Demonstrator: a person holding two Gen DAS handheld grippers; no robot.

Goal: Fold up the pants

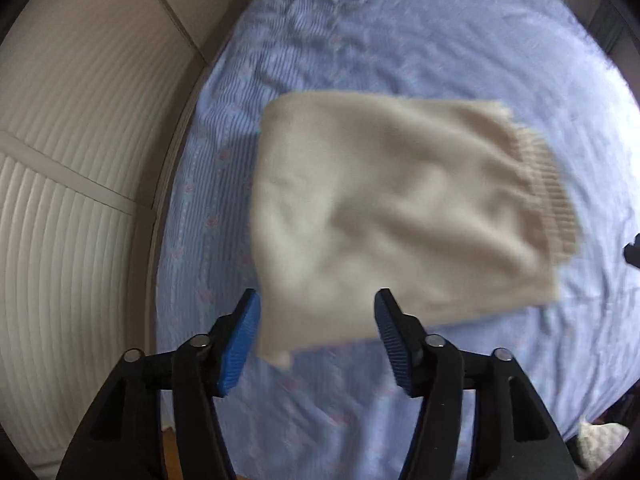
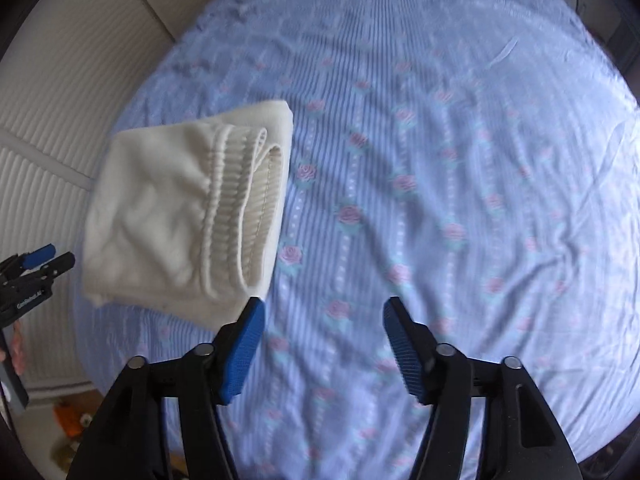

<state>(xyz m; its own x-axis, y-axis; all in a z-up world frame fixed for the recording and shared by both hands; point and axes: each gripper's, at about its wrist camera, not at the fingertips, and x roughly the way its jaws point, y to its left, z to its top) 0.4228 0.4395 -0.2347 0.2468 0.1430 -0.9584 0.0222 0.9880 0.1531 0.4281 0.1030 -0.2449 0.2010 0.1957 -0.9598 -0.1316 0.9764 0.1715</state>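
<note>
Cream pants lie folded into a compact square on the blue flowered bed sheet. The ribbed waistband is on the bundle's right side. My left gripper is open and empty, above the bundle's near edge. In the right wrist view the pants lie at the left with the waistband facing the middle of the bed. My right gripper is open and empty, over bare sheet to the right of the bundle. The left gripper shows at the far left there.
A white ribbed wardrobe front runs along the bed's left side. A pale cloth lies at the bed's lower right corner. Small orange items sit on the floor at lower left.
</note>
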